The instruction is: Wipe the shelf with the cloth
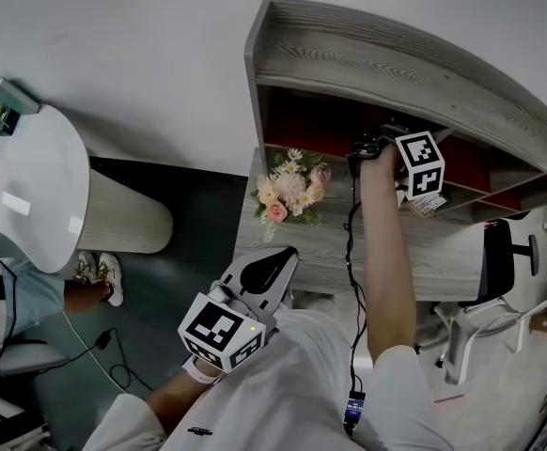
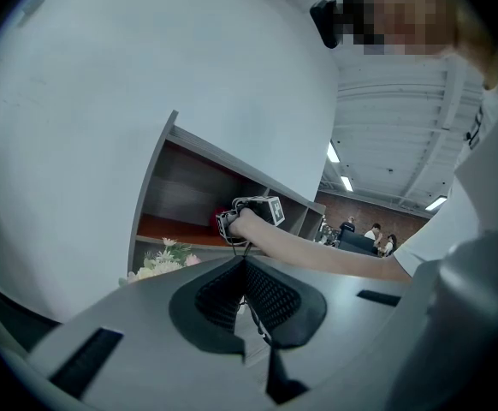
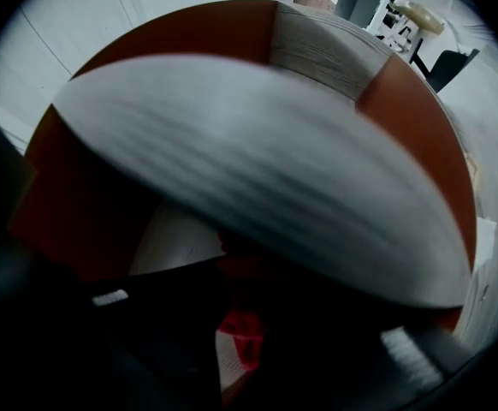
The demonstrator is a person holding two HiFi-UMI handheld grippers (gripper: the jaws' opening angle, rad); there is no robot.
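So the red cloth [image 3: 242, 330] is sitting bunched up between the jaws of the right gripper [image 3: 240, 315], which are pinching down on it inside the upper compartment of the shelf [image 1: 377, 54], the grey wood-grain one with the red lining. It's dark in there, so I'm only seeing a small scrap of it. I'm guessing it's light and floppy with zero stiffness, so it'll probably be folding and dragging rather than sliding flat. Grabbing a thick bunched fold rather than a thin edge seems like the safer hold, since a thin edge could be slipping out under rubbing pressure. The left gripper [image 1: 278, 261] is hanging back near the person's body, pads pressed together with nothing in them. A bouquet of flowers [image 1: 288, 194] is standing on the ledge below, near enough to bump.
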